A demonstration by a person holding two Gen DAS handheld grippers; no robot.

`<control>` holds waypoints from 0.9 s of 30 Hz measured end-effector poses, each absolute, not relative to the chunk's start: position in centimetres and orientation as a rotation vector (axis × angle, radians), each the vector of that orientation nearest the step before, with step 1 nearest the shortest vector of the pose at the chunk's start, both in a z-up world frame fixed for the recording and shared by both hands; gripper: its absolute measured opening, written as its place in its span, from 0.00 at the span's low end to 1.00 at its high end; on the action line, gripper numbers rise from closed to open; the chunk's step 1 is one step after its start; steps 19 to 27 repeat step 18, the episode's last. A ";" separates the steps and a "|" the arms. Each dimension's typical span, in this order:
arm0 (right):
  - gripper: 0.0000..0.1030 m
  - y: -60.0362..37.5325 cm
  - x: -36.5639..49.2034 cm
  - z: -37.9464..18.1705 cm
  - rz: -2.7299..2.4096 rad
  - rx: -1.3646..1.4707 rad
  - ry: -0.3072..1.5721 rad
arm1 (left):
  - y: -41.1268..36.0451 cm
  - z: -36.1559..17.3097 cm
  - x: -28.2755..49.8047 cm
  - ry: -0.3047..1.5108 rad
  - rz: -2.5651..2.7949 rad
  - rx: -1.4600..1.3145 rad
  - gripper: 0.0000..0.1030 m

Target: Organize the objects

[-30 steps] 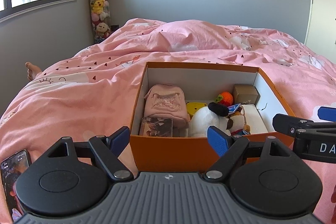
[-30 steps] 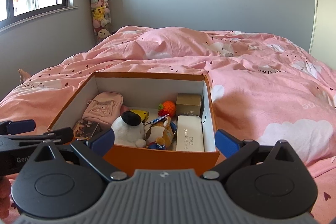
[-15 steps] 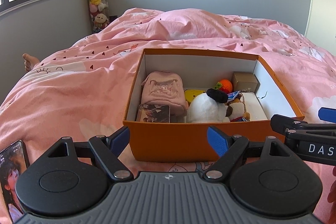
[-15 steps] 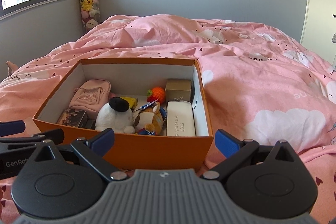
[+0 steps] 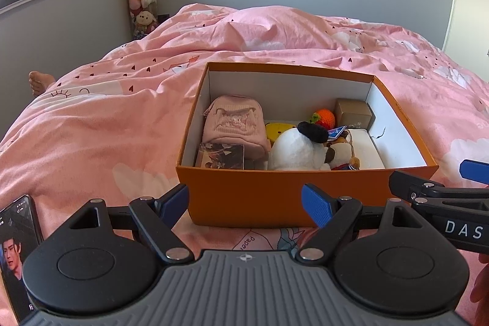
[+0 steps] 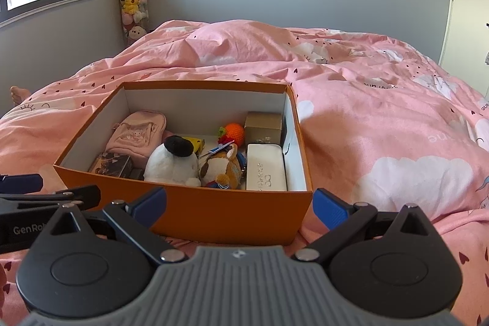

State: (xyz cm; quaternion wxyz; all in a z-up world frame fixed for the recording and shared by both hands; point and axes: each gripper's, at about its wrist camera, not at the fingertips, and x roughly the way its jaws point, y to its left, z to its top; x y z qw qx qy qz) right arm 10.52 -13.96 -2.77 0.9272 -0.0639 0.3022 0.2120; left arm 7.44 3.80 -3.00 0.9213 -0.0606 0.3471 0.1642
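On the pink patterned bed quilt (image 6: 382, 118) sits the open orange cardboard box (image 6: 232, 216), and from where I steer it lies just ahead of both tools. Inside it I count a pink plush pouch (image 5: 233, 124) against the left wall, a small printed card box (image 5: 220, 156) at the near-left corner, a white plush toy with a black ear (image 6: 172, 162) in the middle, a brown-and-white plush dog (image 6: 221, 167) beside it, a white rectangular glasses case (image 6: 266, 167) along the right wall, a small gold cardboard cube (image 6: 263, 127) in the far-right corner, an orange crocheted ball (image 6: 234, 133) next to that, and a yellow item (image 5: 276, 130) partly hidden behind the white toy. My left tongs (image 5: 244, 203) are spread wide and hold nothing; my right tongs (image 6: 240, 205) are likewise parted and empty, each hovering before the near wall of the box. I judge the gathering close to finished, since I see no loose article on the quilt except a black smartphone (image 5: 18, 249) at the left edge of the left view. What may remain is closing the box, though no lid shows.
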 end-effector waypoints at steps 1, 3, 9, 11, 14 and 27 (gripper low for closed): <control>0.99 -14.0 10.6 -2.8 0.435 -0.130 0.622 | 3.8 -3.1 7.5 0.716 0.337 -0.126 0.94; 0.99 -14.0 10.7 -2.9 0.434 -0.129 0.629 | 3.9 -3.1 7.5 0.721 0.338 -0.129 0.94; 0.99 -14.0 10.8 -3.1 0.434 -0.124 0.640 | 4.0 -3.2 7.5 0.727 0.343 -0.137 0.94; 0.99 -14.0 10.8 -3.1 0.434 -0.125 0.640 | 4.0 -3.2 7.5 0.728 0.343 -0.137 0.94; 0.99 -14.0 10.8 -3.1 0.434 -0.125 0.640 | 4.0 -3.2 7.5 0.728 0.342 -0.137 0.94; 0.99 -14.0 10.8 -3.1 0.432 -0.123 0.641 | 4.0 -3.2 7.5 0.726 0.344 -0.135 0.94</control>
